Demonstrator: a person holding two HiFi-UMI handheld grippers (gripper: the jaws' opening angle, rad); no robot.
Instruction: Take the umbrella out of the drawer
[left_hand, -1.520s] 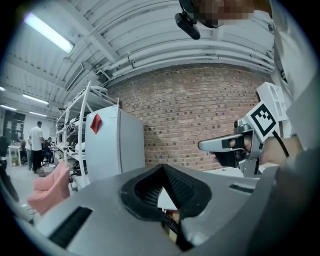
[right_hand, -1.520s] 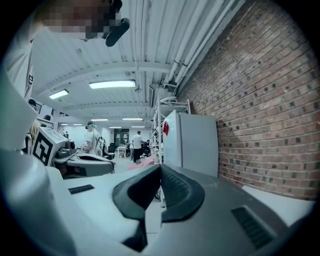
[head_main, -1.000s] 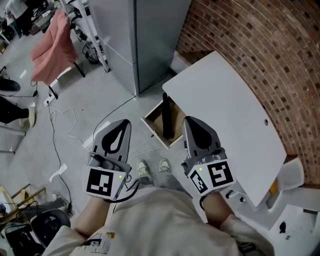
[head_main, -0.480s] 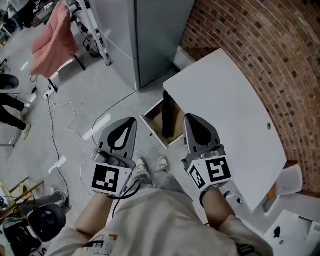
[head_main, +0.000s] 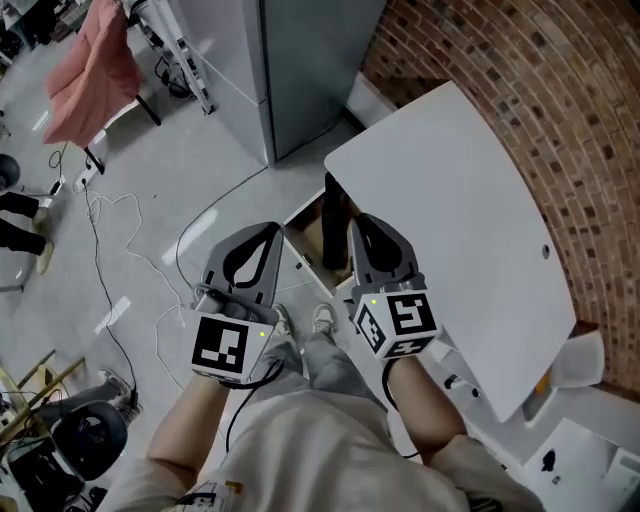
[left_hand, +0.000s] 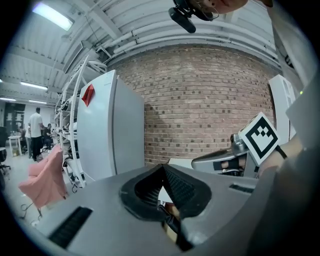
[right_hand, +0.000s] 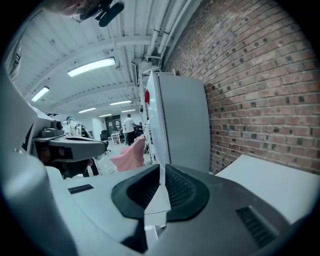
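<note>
Red brick wall (head_main: 560, 110) is flanking a white desk (head_main: 460, 200); its open wooden drawer (head_main: 297, 240) is holding what seems a slim black umbrella (head_main: 331, 212). Left gripper (head_main: 270, 228) and right gripper (head_main: 356, 220) are hovering nearby, jaws pressed together, empty.

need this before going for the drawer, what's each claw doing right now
left claw: closed, holding nothing
right claw: closed, holding nothing

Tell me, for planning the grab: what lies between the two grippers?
In the head view: the open drawer with the dark umbrella standing in it.
</note>
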